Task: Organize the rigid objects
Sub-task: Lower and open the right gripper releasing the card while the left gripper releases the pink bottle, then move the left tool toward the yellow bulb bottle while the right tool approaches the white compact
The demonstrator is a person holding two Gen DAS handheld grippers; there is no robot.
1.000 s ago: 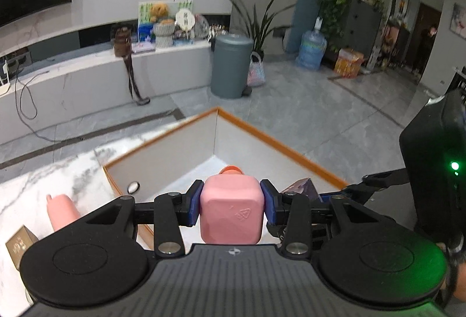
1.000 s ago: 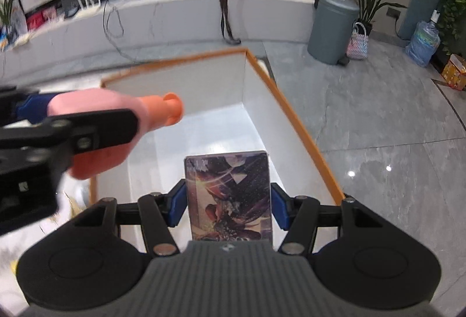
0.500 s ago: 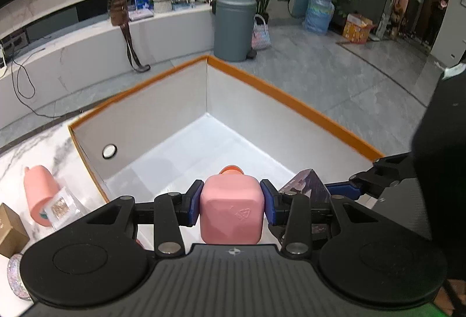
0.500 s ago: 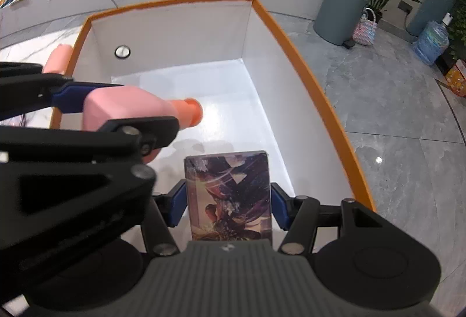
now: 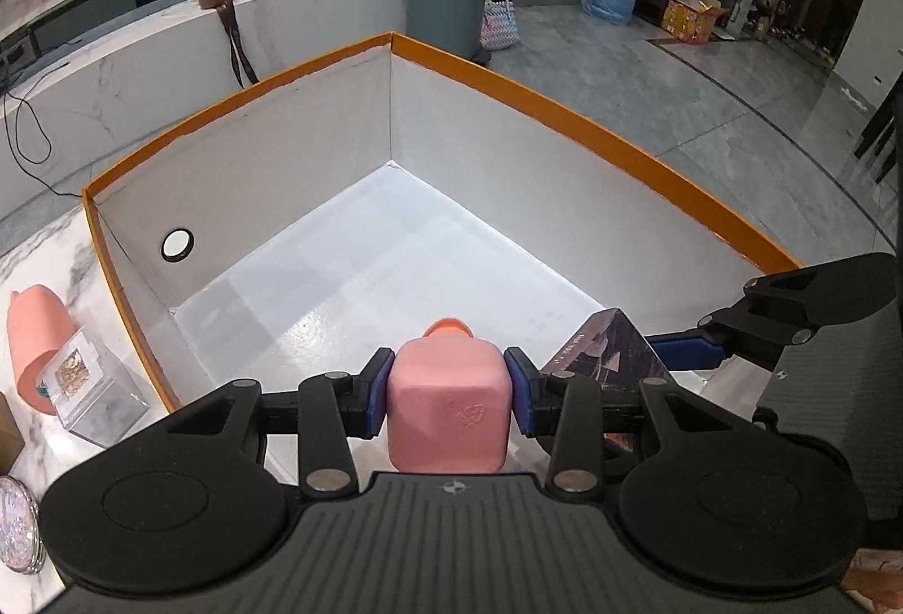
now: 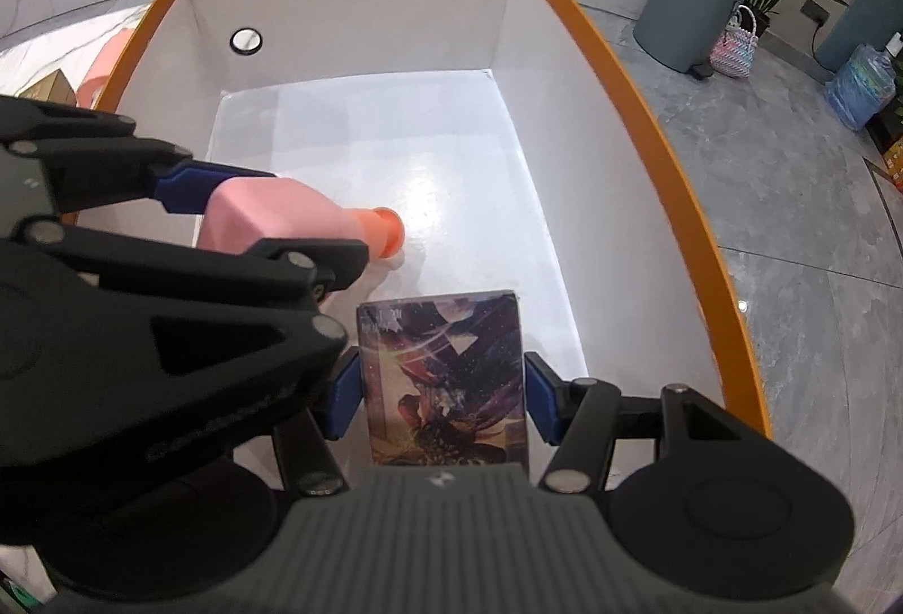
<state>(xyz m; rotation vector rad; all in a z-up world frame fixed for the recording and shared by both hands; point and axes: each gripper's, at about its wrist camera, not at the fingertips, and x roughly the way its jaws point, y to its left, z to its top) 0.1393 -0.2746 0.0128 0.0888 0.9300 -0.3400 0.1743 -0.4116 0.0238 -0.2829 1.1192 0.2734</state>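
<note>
Both grippers lower now, pink bottle (image 5: 448,408) & card box (image 6: 446,382) inside orange-rimmed box (image 5: 564,112).

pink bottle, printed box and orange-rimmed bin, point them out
pink bottle (image 5: 448,413), left wrist view, on its flat base
printed box (image 6: 446,382), right wrist view, on its printed face
orange-rimmed bin (image 6: 638,117), right wrist view, on its right rim

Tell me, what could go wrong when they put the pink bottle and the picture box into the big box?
The left hand-held gripper and right hand-held gripper are crowded together, so they might bump. The pink bottle points cap-first, so it may tip or roll in the big box. The picture box could topple.
</note>
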